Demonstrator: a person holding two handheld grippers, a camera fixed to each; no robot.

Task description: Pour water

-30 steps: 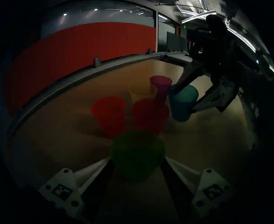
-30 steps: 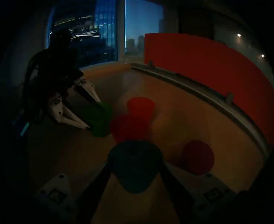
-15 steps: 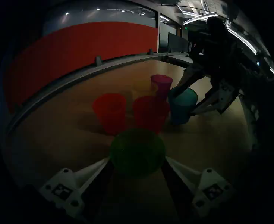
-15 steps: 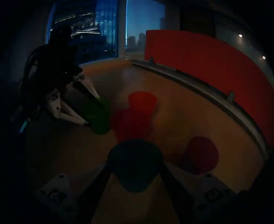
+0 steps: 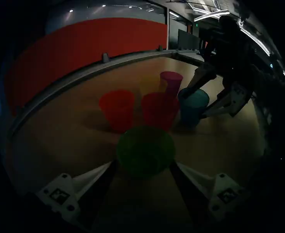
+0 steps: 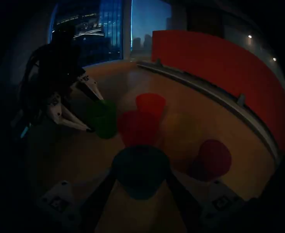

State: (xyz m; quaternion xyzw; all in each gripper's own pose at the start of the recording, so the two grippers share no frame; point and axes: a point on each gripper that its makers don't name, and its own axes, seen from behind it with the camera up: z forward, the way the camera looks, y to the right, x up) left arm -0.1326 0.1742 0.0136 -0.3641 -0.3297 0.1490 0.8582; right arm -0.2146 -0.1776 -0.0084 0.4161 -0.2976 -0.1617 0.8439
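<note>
My left jaws clamped a green cup (image 5: 145, 155); my right jaws clamped a teal cup (image 6: 140, 171). On the table (image 5: 57, 139) stood two red cups (image 5: 117, 109), one purple cup (image 5: 171, 82).

1. A green translucent plastic cup (image 5: 145, 152) sits upright, mouth up, nearest in the left gripper view.
2. A teal translucent plastic cup (image 6: 141, 171) is upright too, just beside one red plastic cup (image 5: 159, 110).
3. Another red plastic cup (image 5: 117, 110), a magenta plastic cup (image 5: 171, 82) and a faint yellow plastic cup (image 5: 150, 83) stand clustered between them.
</note>
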